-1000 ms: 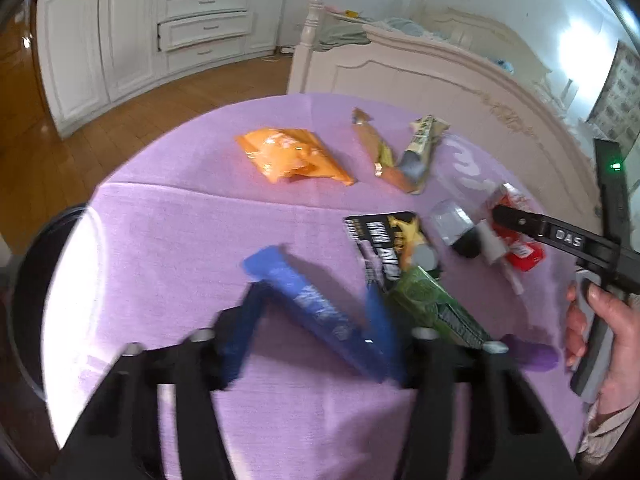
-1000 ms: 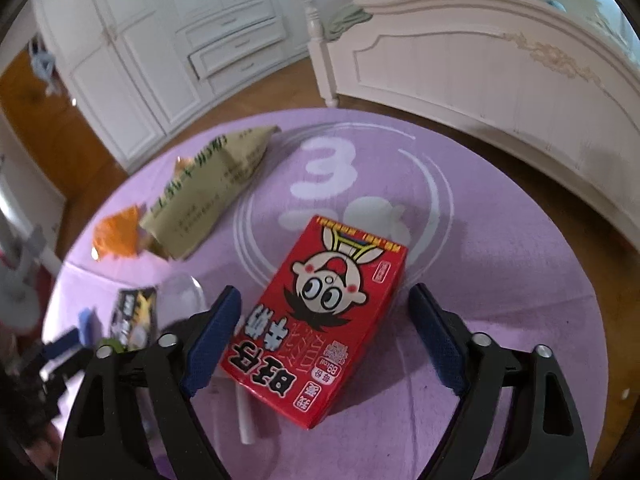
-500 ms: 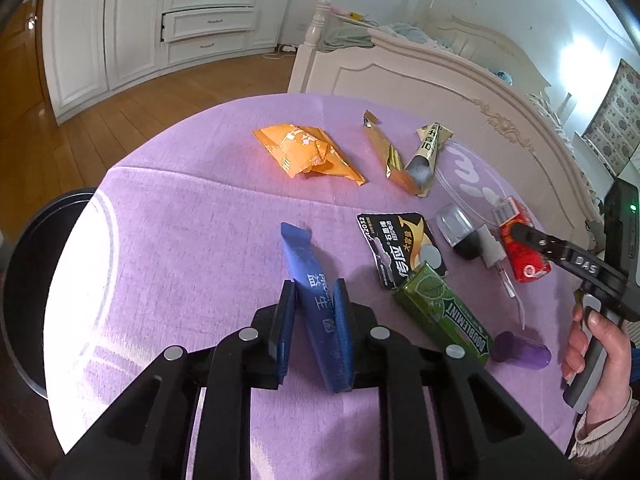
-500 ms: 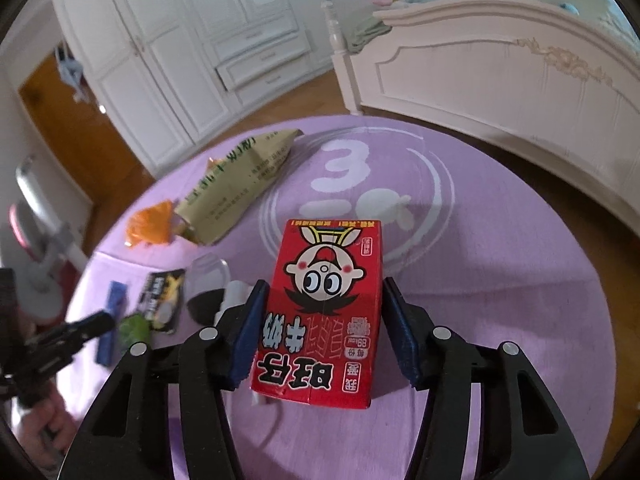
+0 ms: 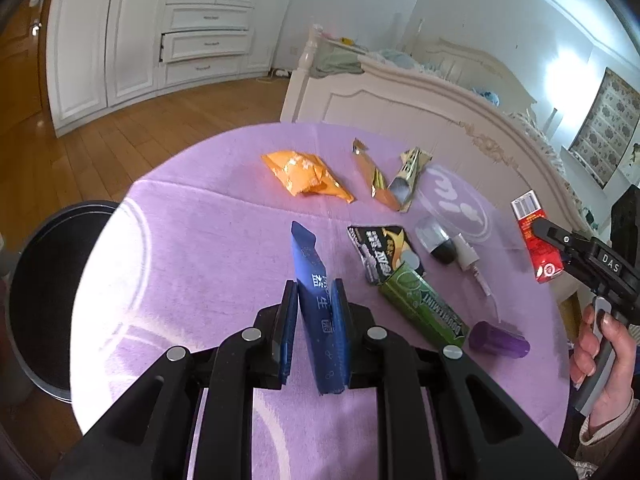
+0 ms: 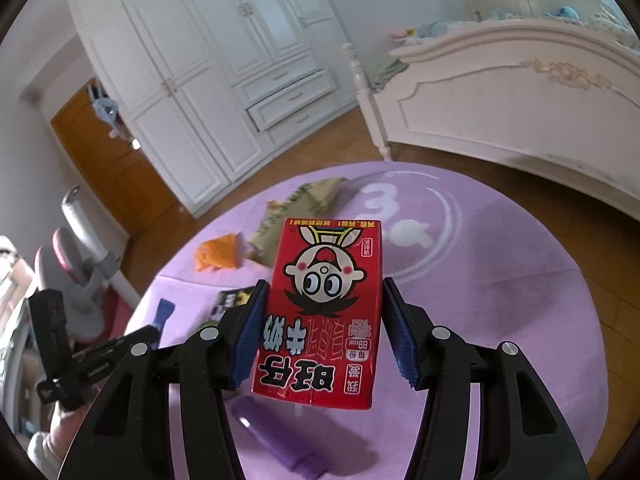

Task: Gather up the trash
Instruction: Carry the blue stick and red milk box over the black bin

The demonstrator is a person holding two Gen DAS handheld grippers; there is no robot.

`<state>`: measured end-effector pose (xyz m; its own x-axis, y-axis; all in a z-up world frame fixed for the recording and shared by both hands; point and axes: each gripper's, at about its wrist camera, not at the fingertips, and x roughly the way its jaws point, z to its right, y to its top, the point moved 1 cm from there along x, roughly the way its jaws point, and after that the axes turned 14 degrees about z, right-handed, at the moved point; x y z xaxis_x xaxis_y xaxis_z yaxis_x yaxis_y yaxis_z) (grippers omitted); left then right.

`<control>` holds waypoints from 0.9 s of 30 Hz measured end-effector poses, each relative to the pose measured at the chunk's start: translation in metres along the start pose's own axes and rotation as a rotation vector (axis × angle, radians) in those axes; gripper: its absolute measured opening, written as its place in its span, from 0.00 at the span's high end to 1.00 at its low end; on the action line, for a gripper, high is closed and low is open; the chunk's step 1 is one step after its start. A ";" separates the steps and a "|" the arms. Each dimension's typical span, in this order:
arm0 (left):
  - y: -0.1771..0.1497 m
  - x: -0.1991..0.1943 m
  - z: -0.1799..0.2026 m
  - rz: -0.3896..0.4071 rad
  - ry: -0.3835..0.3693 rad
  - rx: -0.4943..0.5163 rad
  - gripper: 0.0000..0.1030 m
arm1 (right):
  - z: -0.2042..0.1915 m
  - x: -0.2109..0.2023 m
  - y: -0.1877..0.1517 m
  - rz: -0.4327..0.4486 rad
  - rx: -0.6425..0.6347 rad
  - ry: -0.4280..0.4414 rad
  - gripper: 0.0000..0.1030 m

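Trash lies scattered over the round worktop (image 5: 192, 240), which is covered in a lilac cloth, and two pieces are already off it. The left hand-held gripper (image 5: 314, 320) is clamped tight on a blue sachet (image 5: 316, 288), whose free end sticks up and forward past the pads, clear of the cloth. The right hand-held gripper (image 6: 324, 336) holds a red drink carton (image 6: 324, 304) by its two sides, the jaws standing about half wide around it; the carton hangs above the cloth with its cartoon face upside down to the camera. In the left wrist view that same carton shows at the right edge, raised over the worktop's rim, with a person's hand (image 5: 600, 344) on the grip below.

On the cloth lie an orange wrapper (image 5: 304, 174), a slim gold wrapper (image 5: 372, 176) touching a tan sachet (image 5: 408, 178), a black snack packet (image 5: 384, 250) with a green gum pack (image 5: 424, 308) overlapping its near corner, a small clear cup (image 5: 436, 240) on its side, and a purple cap (image 5: 498, 340) near the gum pack. A black bin (image 5: 36, 296) stands on the floor just beside the worktop's left edge. A cream bed (image 5: 420, 108) stands behind.
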<state>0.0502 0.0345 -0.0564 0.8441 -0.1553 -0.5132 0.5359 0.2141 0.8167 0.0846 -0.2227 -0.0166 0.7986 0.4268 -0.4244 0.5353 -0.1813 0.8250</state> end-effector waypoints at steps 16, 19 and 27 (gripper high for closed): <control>0.027 -0.054 -0.045 0.157 0.049 -0.053 0.82 | -0.134 0.044 -0.002 -0.077 -0.136 0.205 0.46; 0.028 -0.064 -0.060 0.182 0.074 -0.066 0.82 | -0.158 0.055 -0.006 -0.097 -0.154 0.244 0.46; 0.027 -0.090 -0.105 0.233 0.147 -0.109 0.82 | -0.224 0.086 -0.021 -0.159 -0.214 0.323 0.46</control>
<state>-0.0093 0.1558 -0.0161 0.9339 0.0500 -0.3540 0.3189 0.3312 0.8881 0.0806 0.0165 0.0135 0.5651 0.6967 -0.4418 0.5486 0.0826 0.8320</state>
